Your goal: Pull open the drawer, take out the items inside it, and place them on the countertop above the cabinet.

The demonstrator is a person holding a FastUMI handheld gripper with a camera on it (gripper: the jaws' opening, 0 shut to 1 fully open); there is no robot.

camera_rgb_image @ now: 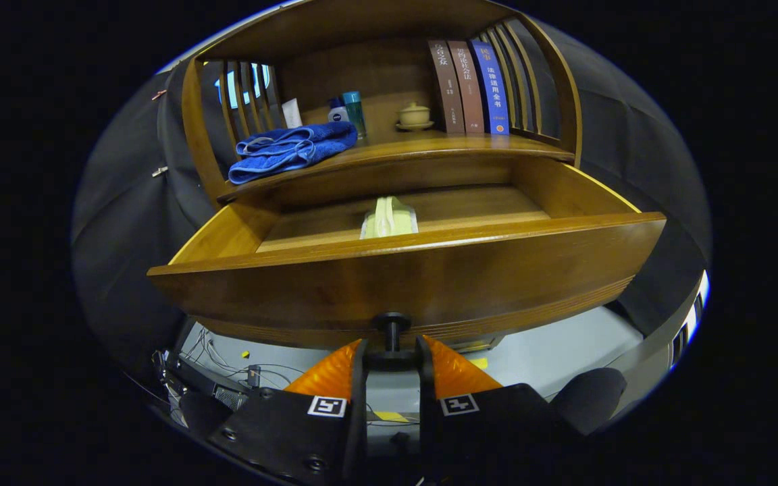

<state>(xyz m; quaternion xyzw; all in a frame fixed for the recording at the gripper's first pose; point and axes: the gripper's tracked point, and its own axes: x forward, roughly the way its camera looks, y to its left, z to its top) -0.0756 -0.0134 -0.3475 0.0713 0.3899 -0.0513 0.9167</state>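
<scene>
Gripper (pixel 391 356) first: my two fingers sit close together with the dark drawer knob (pixel 392 324) between them, and both seem to press on its flared end, so I count it as clamped on the knob. Just beyond the knob rises the wooden front of the drawer (pixel 429 277), which is pulled well out of the cabinet. It looks like solid timber, stiff and fairly heavy, and the knob is the only sensible place to hold it; I judge a straight pull keeps it from binding. Inside, on the drawer's floor near the front wall and about midway across, lies a pale yellow-green packet (pixel 389 217) in what looks like clear wrapping. I take it to be soft and light, likely slick on the outside, so I would pinch it across its narrow width near the middle and not squeeze hard. Above the drawer runs the countertop (pixel 429 145), where things must go. It already carries a folded blue towel (pixel 291 150) on one side, some bottles (pixel 350 111) behind that, a small lidded cup on a saucer (pixel 414 115), and three upright books (pixel 470 86) at the other side. Bare wood between towel and cup looks like the safest landing spot. Beneath the drawer I see a grey floor (pixel 551 354) with loose cables (pixel 227 368).
</scene>
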